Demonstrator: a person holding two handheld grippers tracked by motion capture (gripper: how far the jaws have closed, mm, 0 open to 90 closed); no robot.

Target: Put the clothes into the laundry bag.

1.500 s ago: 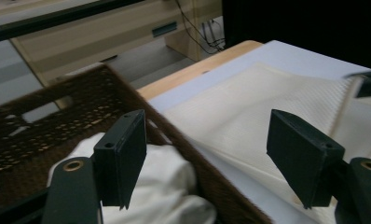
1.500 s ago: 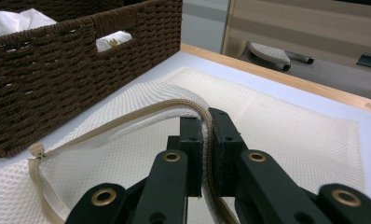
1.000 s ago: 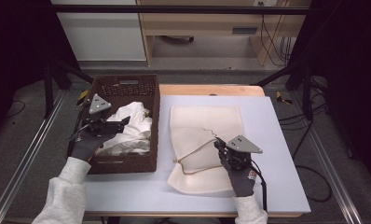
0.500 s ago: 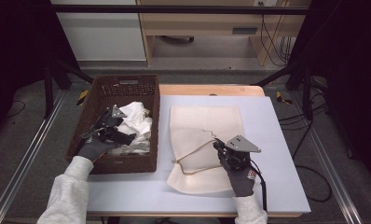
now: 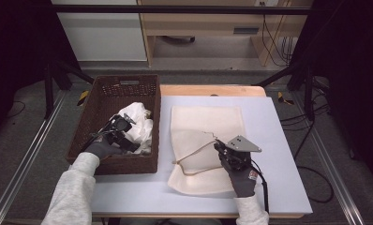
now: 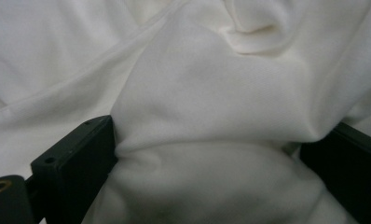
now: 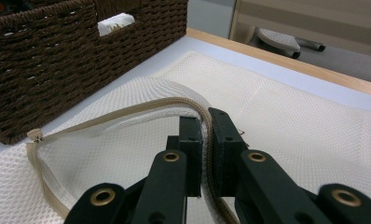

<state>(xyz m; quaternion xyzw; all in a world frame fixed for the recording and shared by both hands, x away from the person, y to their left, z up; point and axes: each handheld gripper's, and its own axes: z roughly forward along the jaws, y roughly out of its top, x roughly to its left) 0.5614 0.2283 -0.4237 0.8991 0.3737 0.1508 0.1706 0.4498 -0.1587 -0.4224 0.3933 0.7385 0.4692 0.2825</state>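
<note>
— So, from the high view, what is happening?
— The left gripper (image 5: 128,133) is reaching into the woven basket (image 5: 88,123) at the table's left, jaws having just been opening wide around the white cloth (image 5: 138,123). The right gripper (image 5: 220,149) is pinching the mesh bag (image 5: 205,119), probably holding its mouth open.
— And the left gripper view?
— Soft, crumpled cloth (image 6: 211,116) is bulging between spread jaws, not yet clamped.
— The right gripper view?
— Jaws are clamping together on the bag's zipper edge (image 7: 141,106), lifting it in an arch.

High view overhead, facing forward; gripper views close-up, right sharing basket (image 7: 58,60).
</note>
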